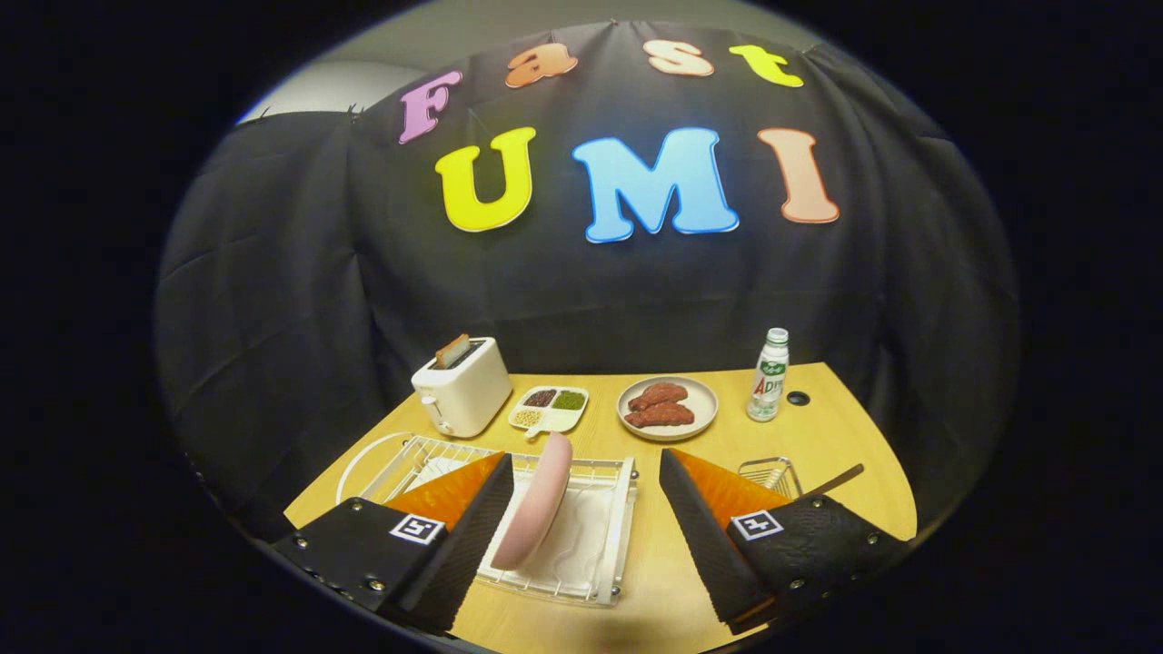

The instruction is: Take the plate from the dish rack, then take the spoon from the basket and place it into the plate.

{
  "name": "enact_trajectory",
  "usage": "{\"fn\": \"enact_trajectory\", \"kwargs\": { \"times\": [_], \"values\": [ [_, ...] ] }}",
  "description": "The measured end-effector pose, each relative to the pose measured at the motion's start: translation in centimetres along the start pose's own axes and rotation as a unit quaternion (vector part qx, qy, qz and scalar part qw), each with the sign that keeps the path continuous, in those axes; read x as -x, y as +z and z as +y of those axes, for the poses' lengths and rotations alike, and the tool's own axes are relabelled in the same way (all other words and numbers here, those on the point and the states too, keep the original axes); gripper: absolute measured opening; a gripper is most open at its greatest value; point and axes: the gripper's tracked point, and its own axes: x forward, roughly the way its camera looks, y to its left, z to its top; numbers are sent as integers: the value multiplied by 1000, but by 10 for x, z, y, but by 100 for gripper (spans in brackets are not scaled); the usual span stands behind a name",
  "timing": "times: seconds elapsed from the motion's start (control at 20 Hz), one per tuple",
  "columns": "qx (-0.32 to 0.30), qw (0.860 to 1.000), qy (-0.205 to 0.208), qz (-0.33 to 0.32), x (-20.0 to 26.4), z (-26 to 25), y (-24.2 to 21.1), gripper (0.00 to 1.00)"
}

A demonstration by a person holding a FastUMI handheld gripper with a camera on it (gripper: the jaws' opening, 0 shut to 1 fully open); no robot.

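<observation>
A pink plate [538,500] stands on edge in the white wire dish rack [611,509] on the wooden table. My gripper [581,481] is open above the near end of the rack. The plate rises just inside my left finger [472,509], close to it, and I cannot tell whether they touch. My right finger [704,522] is well clear of it, over bare table. A small wire basket [768,474] sits just beyond the right finger, with a dark spoon handle [834,480] sticking out to the right.
A white toaster [462,386] holding a slice stands at the back left. Beside it lie a small sectioned dish [550,409] and a grey plate of meat [668,409]. A white bottle [768,374] stands at the back right near a table hole [798,398].
</observation>
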Motion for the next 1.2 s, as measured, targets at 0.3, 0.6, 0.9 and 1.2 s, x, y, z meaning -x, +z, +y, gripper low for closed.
{"fn": "enact_trajectory", "kwargs": {
  "times": [0.3,0.6,0.9,1.2],
  "values": [
    [-36,992,16,117,-57,13,-30,99],
    [-47,972,25,228,-84,25,-68,87],
    [-11,959,13,282,-99,32,-92,50],
    [27,942,-46,332,-93,24,-92,36]
  ]
}}
